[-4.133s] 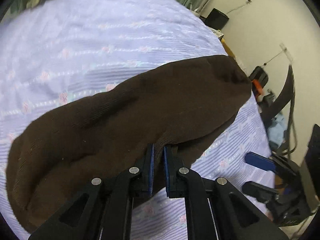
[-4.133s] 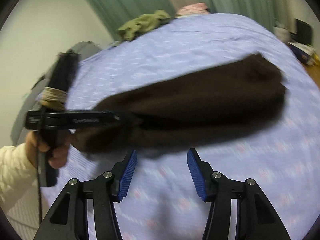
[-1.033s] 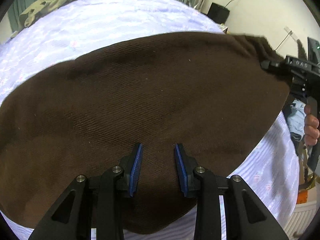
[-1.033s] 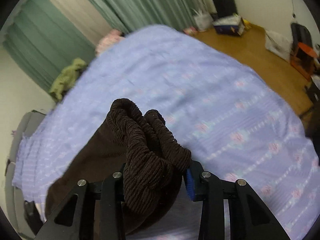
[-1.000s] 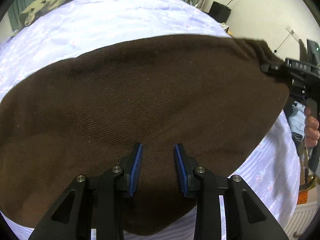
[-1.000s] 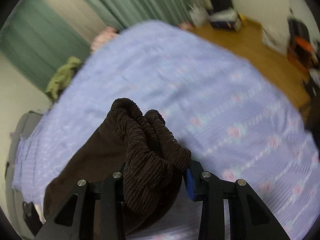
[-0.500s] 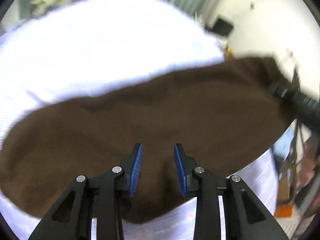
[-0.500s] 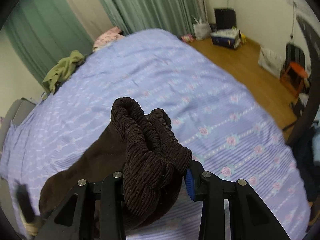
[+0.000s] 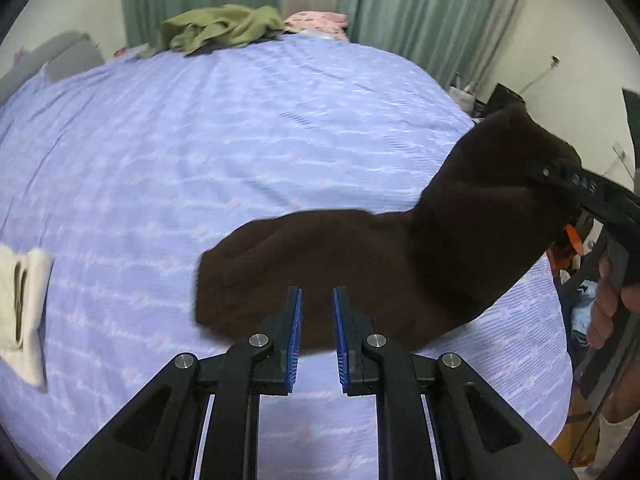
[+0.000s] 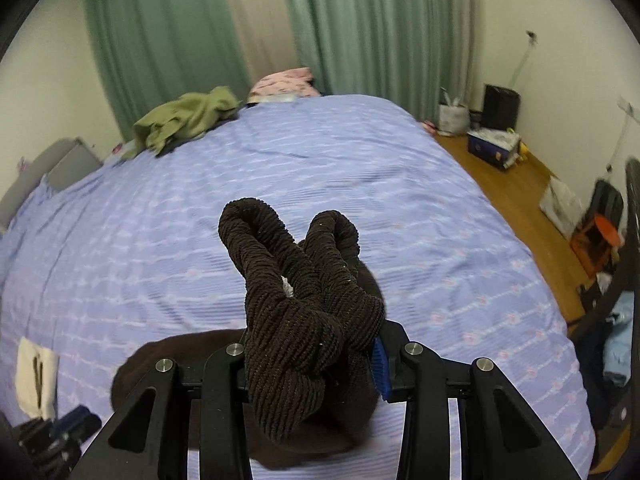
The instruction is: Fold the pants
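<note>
The dark brown pants [image 9: 400, 264] lie partly on the lilac bed cover [image 9: 200, 140], and one end is lifted toward the right. There my right gripper [image 9: 576, 184] holds them, with a hand [image 9: 608, 308] below it. In the right wrist view the right gripper [image 10: 312, 344] is shut on the bunched ribbed waistband [image 10: 296, 280]. The rest of the pants [image 10: 160, 364] trails down to the bed. My left gripper [image 9: 316, 332] hovers above the pants' near edge. Its jaws are closing to a narrow gap, with no cloth between the pads [image 9: 296, 336].
A green garment [image 9: 224, 28] and a pink pillow [image 9: 316, 20] lie at the bed's far end, in front of green curtains. A white cloth [image 9: 24, 312] rests on the cover at the left. To the right are a wooden floor [image 10: 520, 184], boxes and bags.
Both grippers have risen. The pants, which lay spread wide under the left gripper, now hang in a narrow bunch from the right gripper. The left pads stand closer together.
</note>
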Demonstrator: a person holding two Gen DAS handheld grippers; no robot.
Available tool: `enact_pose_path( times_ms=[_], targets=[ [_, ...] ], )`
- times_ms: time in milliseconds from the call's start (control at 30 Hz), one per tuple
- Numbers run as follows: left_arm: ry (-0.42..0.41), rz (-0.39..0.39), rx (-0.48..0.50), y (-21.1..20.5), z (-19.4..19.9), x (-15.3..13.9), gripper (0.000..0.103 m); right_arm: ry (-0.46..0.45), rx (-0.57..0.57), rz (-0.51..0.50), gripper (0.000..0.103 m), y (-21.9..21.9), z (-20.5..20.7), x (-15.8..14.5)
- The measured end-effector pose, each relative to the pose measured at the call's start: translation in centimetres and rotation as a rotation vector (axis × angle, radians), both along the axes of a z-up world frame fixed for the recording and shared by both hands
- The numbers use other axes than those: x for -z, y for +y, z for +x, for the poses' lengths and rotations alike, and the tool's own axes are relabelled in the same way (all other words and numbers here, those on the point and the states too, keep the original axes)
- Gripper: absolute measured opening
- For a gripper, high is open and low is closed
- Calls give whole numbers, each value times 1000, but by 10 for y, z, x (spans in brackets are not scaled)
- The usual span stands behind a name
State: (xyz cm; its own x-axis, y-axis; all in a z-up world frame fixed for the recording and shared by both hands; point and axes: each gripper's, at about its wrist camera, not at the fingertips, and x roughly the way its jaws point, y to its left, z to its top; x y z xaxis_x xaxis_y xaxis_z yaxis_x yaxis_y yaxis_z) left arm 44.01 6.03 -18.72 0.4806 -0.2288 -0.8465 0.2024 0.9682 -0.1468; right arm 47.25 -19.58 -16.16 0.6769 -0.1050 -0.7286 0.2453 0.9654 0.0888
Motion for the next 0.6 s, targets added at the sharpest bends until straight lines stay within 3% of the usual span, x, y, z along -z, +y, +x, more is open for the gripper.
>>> enact_pose_path(
  times_ms=[300,600],
  targets=[
    [12,-22,-68,89,-15,21,17,93,-140,-185,39,140,26,33],
    [51,-5,-127,149,-35,47,17,205,-280,-265,41,245,30,92]
  ],
)
